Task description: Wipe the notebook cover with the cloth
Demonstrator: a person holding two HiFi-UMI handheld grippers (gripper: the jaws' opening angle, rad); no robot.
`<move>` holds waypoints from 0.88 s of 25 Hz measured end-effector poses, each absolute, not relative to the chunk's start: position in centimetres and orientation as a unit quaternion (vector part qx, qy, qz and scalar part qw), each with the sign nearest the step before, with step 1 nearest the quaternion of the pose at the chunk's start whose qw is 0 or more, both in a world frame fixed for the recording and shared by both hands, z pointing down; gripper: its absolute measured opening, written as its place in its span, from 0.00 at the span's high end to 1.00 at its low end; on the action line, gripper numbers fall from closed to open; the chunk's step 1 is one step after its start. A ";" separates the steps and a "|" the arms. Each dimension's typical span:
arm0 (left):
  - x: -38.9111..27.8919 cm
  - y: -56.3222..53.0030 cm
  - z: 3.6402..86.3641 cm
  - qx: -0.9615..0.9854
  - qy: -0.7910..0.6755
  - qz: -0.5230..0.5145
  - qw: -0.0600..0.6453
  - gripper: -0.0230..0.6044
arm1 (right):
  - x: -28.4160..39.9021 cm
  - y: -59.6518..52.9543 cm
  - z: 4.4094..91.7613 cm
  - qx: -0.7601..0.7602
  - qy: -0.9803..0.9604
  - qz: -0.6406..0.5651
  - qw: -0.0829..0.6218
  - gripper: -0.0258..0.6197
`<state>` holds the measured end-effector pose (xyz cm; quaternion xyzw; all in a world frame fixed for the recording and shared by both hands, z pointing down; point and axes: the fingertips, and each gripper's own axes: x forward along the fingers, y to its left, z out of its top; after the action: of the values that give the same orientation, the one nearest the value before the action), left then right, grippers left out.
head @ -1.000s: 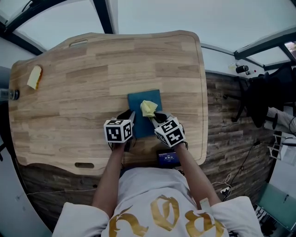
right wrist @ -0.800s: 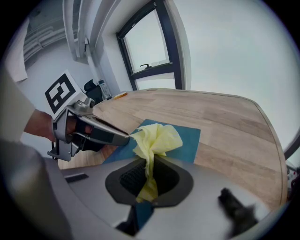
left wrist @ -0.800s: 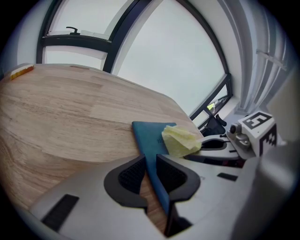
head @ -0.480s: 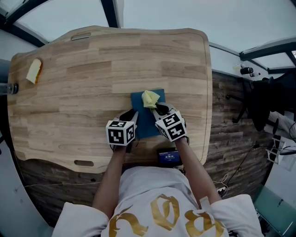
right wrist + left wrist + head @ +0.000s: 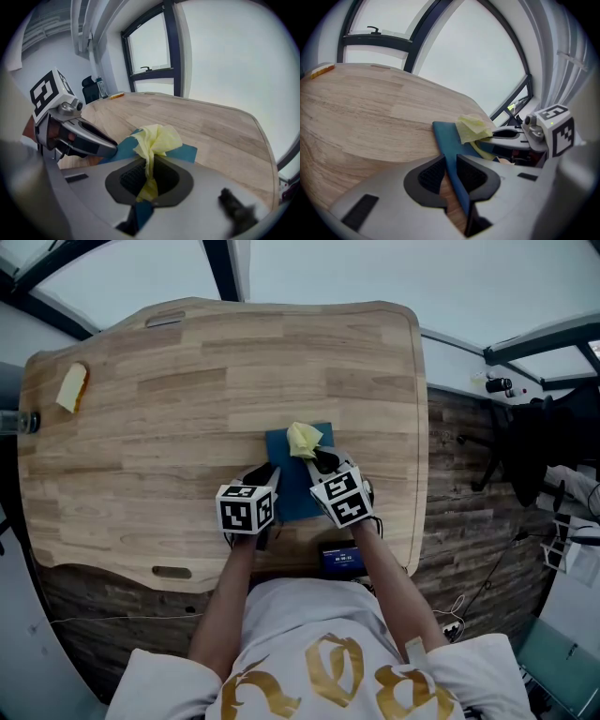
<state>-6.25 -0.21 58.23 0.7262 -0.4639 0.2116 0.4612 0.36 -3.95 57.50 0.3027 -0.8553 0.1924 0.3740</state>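
My right gripper (image 5: pixel 147 177) is clamping the yellow cloth (image 5: pixel 157 137), with the wad sticking out front and resting on the far end of the blue notebook (image 5: pixel 292 491). The notebook is lying flat near the front edge of the wooden table (image 5: pixel 169 399). My left gripper (image 5: pixel 451 169) is pinching its near-left edge, but the jaws are opening slightly. I'm judging it needs re-tightening first, or the book slides. Then I'm pressing the cloth flat and sweeping toward me in overlapping passes, keeping clear of the left jaws.
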 end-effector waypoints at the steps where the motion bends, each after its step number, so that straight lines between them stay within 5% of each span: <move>1: -6.3 -0.2 58.3 0.726 -0.464 0.212 0.461 0.83 | 0.5 -3.7 57.3 0.303 -0.855 0.188 0.378 0.90; 11: -7.2 -0.6 57.4 0.728 -0.481 0.204 0.445 0.82 | 4.0 -2.6 54.4 0.371 -0.833 0.178 0.370 0.90; 22: -8.1 -2.0 46.6 0.791 -0.523 0.119 0.293 0.94 | 5.3 -0.1 46.8 0.468 -0.828 0.117 0.286 0.90</move>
<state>-8.08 -2.00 46.56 0.7915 -0.5232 0.1186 0.2929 5.29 -0.07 46.84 0.4682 -0.8279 0.1172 0.2857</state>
